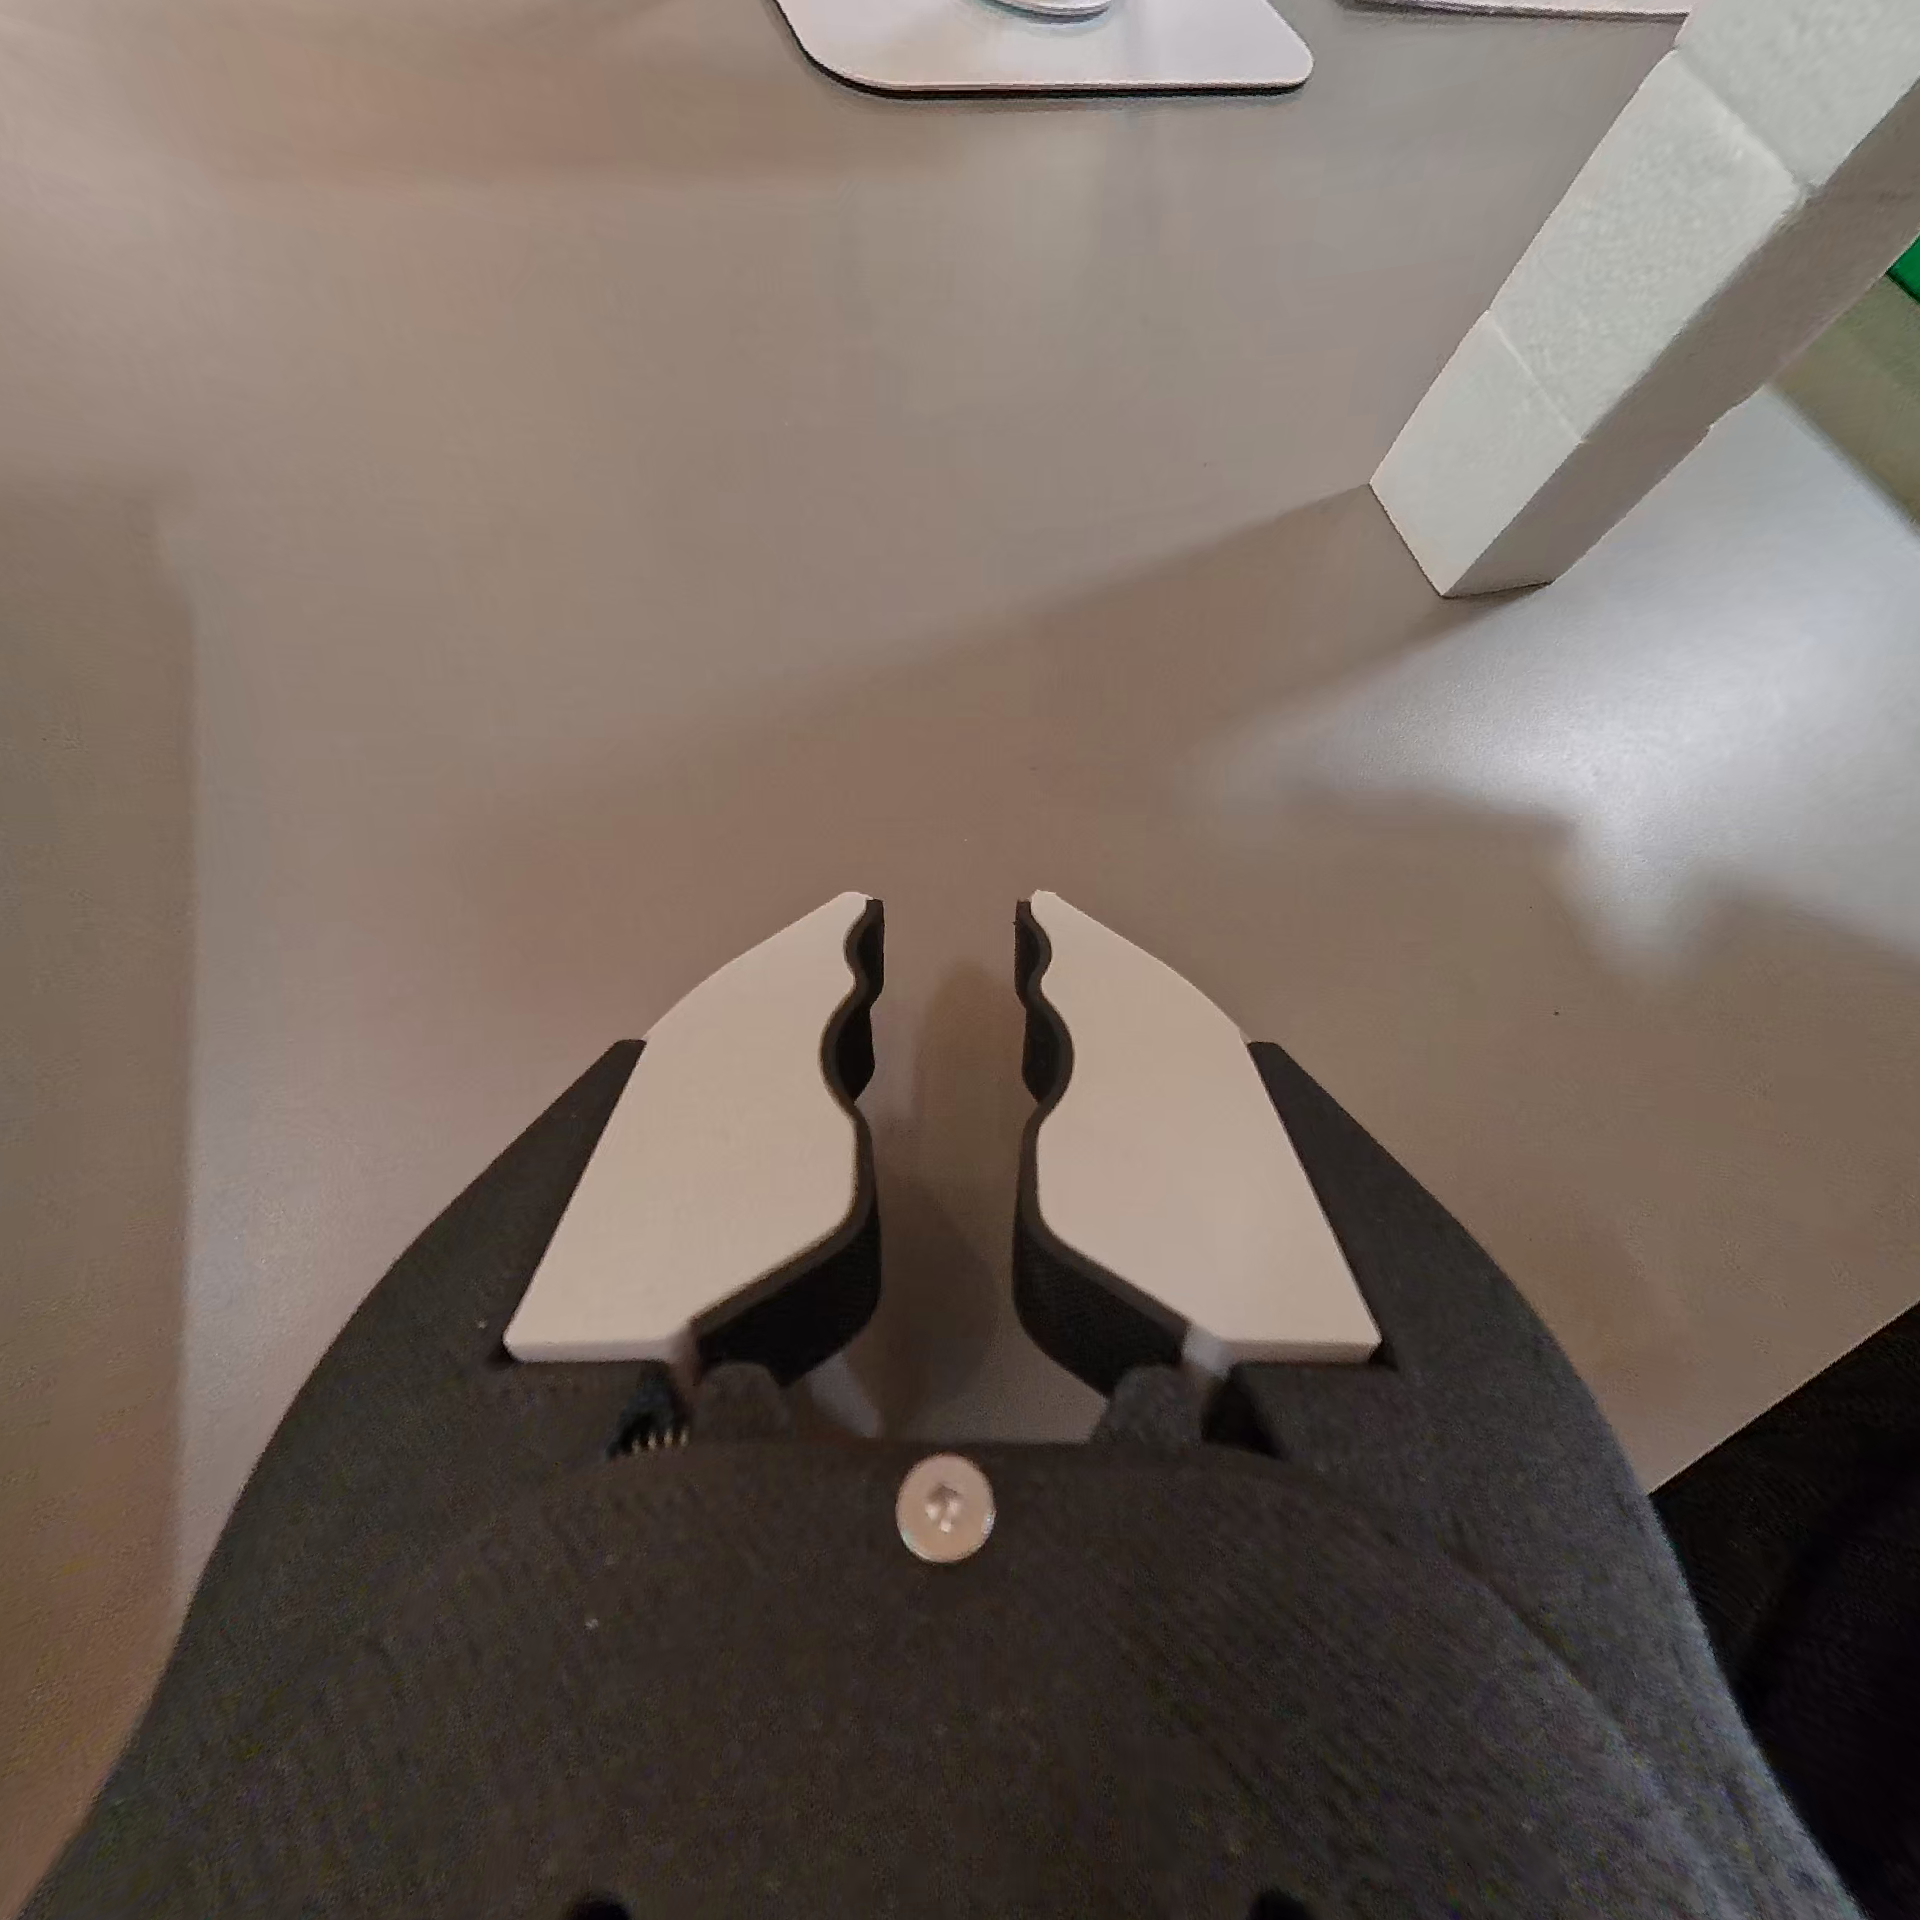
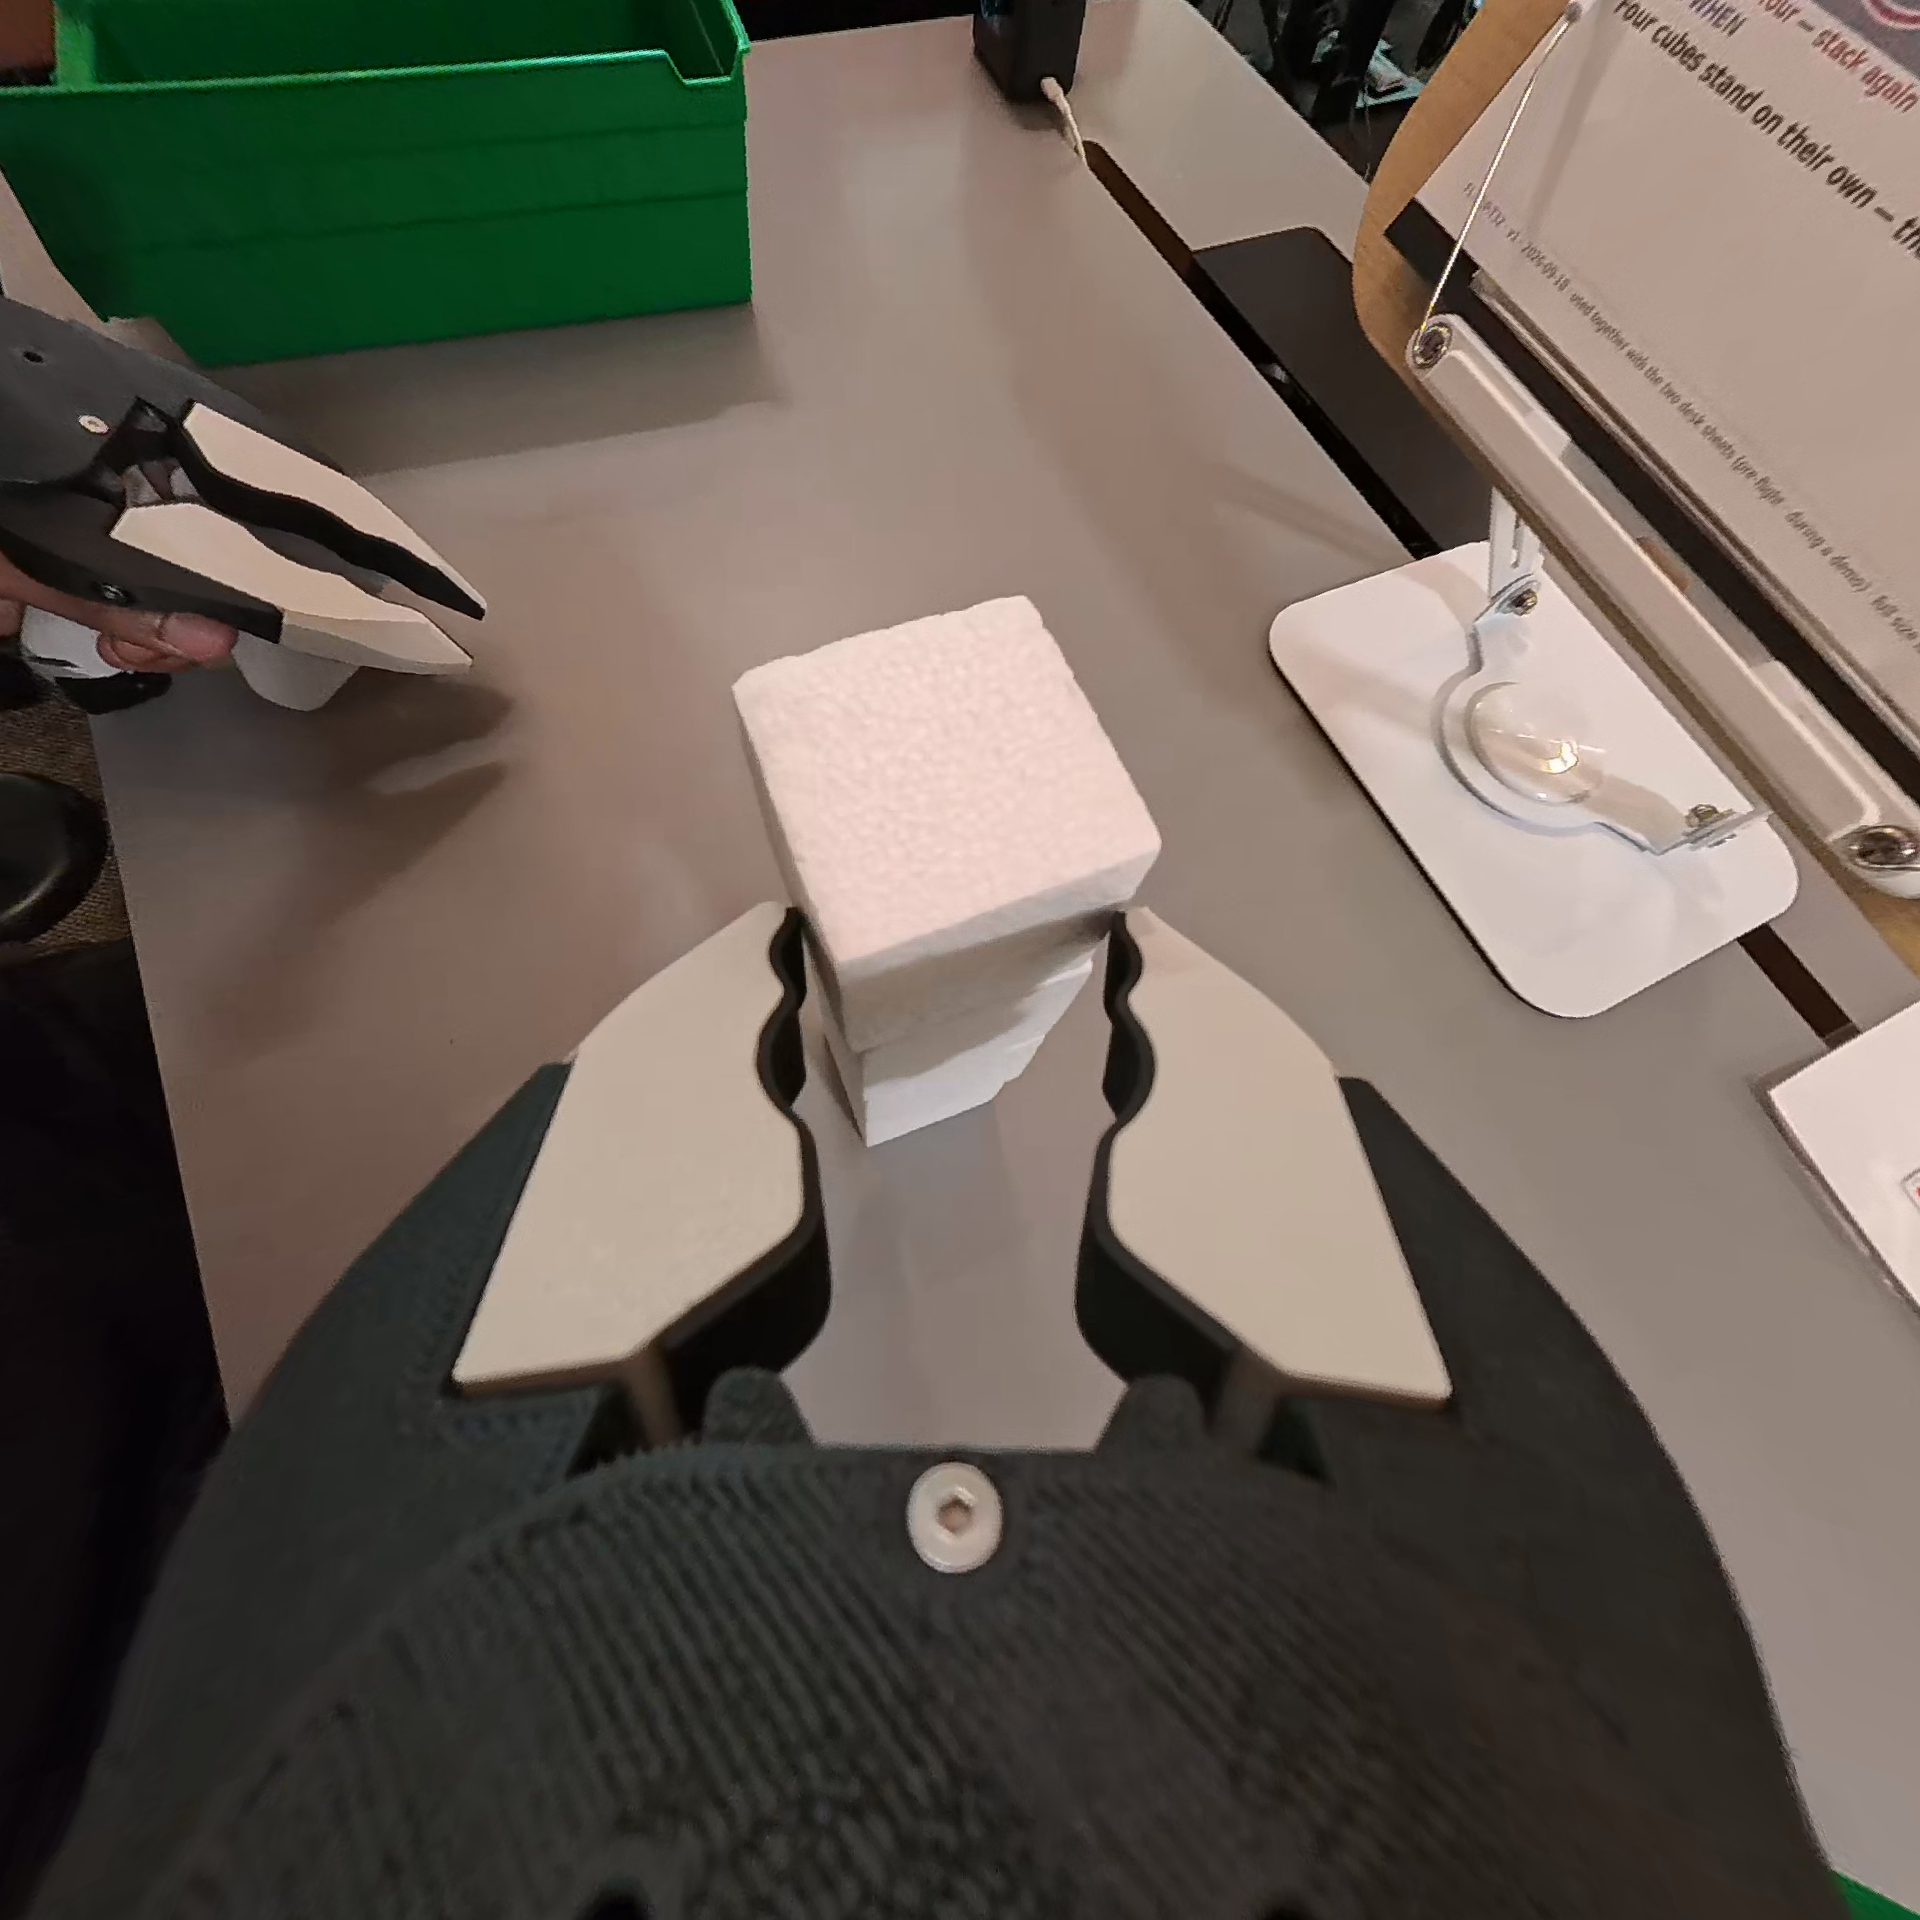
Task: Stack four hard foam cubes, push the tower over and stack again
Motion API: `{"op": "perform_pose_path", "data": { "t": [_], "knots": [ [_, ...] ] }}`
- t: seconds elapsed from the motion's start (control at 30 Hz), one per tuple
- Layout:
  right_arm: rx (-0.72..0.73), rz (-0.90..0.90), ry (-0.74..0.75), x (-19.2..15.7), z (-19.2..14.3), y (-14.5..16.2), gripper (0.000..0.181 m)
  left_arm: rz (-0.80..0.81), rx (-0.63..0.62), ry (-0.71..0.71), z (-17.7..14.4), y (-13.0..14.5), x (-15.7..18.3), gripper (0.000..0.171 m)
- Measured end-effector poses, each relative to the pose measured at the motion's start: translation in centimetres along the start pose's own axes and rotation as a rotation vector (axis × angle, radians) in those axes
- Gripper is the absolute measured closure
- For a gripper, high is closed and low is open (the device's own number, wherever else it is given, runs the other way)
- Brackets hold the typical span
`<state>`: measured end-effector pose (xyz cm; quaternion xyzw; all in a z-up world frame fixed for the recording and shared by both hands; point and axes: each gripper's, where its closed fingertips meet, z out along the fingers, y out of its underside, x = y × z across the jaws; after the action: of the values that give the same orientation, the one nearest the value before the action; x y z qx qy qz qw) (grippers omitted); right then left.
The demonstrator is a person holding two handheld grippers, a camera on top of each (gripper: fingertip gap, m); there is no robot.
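Note:
A stack of white foam cubes (image 2: 935, 1081) stands in the middle of the grey table (image 2: 582, 935). My right gripper (image 2: 954, 925) is shut on the top foam cube (image 2: 935, 769), with a fingertip against each side of it. The lower cubes sit slightly offset beneath. My left gripper (image 1: 948, 914) is empty, its jaws a small way apart, low over bare table. The stack (image 1: 1621, 312) is to its upper right. In the right wrist view the left gripper (image 2: 468, 634) hovers to the left of the stack, held by a hand.
A green bin (image 2: 416, 208) stands at the far left. A white stand base (image 2: 1538, 779) with a tilted board of paper (image 2: 1714, 260) is on the right; the base also shows in the left wrist view (image 1: 1039, 52). A white card (image 2: 1860, 1143) lies at the right edge. About 25 cm separates my left fingertips from my right.

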<state>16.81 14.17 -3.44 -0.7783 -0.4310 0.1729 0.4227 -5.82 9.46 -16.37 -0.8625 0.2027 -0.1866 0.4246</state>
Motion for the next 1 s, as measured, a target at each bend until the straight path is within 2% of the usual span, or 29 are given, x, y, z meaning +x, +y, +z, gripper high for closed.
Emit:
{"op": "perform_pose_path", "data": {
  "t": [0.17, 0.4, 0.83, 1.0],
  "knots": [
    [0.003, -0.012, 0.012, 0.0, 0.1, 0.1, 0.124, 0.0, 0.0, 0.0, 0.0, 0.0, 0.0, 0.147],
    [-0.087, -0.051, 0.083, 0.7, 0.9, 1.7, 0.124, -0.002, -0.001, 0.002, 0.0, 0.0, 0.0, 0.146],
    [-0.018, -0.016, 0.019, 0.0, -0.4, 1.0, 0.111, -0.025, 0.0, 0.017, -0.1, 0.0, 0.1, 0.146],
    [0.002, -0.004, 0.004, 0.3, -0.5, 1.2, 0.114, -0.029, -0.001, 0.019, 0.0, 0.0, 0.1, 0.146]
  ]
}}
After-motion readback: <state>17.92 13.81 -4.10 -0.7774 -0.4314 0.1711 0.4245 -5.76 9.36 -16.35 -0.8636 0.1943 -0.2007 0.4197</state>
